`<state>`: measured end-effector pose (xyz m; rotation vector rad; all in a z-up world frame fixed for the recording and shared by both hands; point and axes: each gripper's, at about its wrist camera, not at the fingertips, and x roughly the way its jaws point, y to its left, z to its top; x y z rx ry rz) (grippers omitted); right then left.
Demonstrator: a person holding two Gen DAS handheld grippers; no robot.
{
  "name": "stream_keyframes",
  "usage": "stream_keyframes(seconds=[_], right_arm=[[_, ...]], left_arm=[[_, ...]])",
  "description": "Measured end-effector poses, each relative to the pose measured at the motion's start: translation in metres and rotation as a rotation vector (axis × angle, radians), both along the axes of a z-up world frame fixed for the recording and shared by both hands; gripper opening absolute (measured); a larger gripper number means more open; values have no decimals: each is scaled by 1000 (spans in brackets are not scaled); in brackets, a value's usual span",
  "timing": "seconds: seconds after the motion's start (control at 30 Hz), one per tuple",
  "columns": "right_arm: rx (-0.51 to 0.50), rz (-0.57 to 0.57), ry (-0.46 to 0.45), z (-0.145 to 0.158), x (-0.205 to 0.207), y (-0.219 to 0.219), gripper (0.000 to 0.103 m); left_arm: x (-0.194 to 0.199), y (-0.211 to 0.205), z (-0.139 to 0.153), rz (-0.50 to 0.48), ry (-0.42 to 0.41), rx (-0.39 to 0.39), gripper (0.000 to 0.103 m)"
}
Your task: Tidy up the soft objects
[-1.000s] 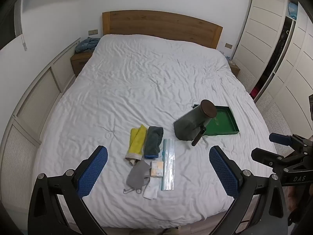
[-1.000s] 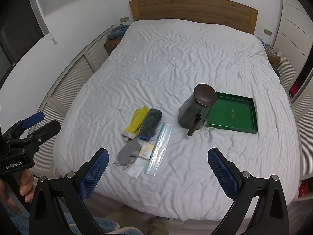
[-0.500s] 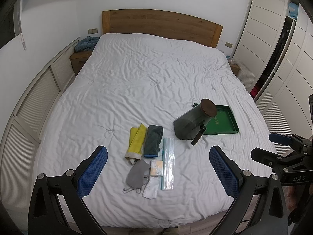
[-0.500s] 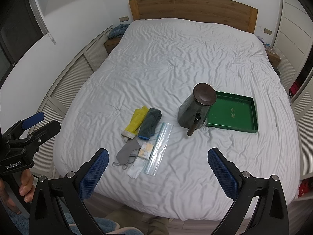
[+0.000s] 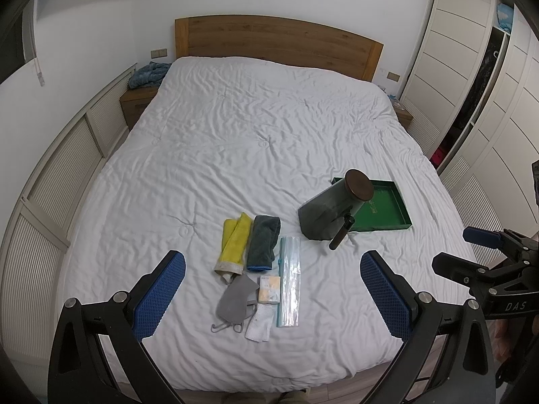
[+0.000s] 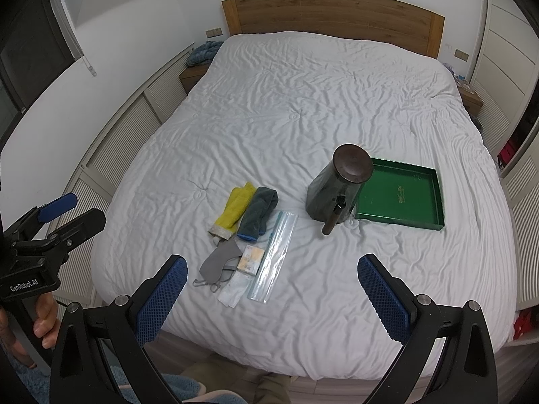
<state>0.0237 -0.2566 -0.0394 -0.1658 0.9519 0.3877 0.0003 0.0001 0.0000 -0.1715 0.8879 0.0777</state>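
On the white bed (image 5: 262, 141) lie a folded yellow cloth (image 5: 234, 242) (image 6: 235, 208), a folded dark grey cloth (image 5: 263, 240) (image 6: 258, 212), a grey face mask (image 5: 235, 299) (image 6: 219, 261), a small tissue pack (image 5: 268, 289) (image 6: 251, 259), a white wipe packet (image 5: 258, 321) (image 6: 234, 288) and a clear zip bag (image 5: 289, 281) (image 6: 274, 254). To their right stand a dark green pouch with a brown lid (image 5: 337, 210) (image 6: 337, 185) and a green tray (image 5: 384, 207) (image 6: 401, 198). My left gripper (image 5: 273, 289) and right gripper (image 6: 273, 291) hover open and empty above the bed's foot.
A wooden headboard (image 5: 276, 42) backs the bed. A nightstand with a blue cloth (image 5: 145, 77) stands at the left, wardrobe doors (image 5: 465, 67) line the right. A hand (image 6: 43, 320) holds the left gripper's handle. Blue fabric (image 6: 175, 390) lies on the floor.
The left wrist view has risen very slightly; the objects and both open grippers stay as they were.
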Motion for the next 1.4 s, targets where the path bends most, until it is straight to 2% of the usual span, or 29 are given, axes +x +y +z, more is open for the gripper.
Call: stream_keyframes(seconds=[0.27,0.33,0.53,1.07,1.4], right_arm=[[-1,0,0,1,0,0,103],[-2,0,-1,1,0,0,103],[-2,0,1,0,0,-1,103],[-4,0,0,-1,1,-1,103],[-1,-2,4,-2,4,-1,103]], left_arm=[[0,0,0,-2,2,-2,102],[-2,-6,-10,-3,1,-1,102],[-1,-10,-14,-3,2,0,102],[-1,-8,-12,-2,5,-3,102],[-1,-15,-28,-4,9,-5,102]])
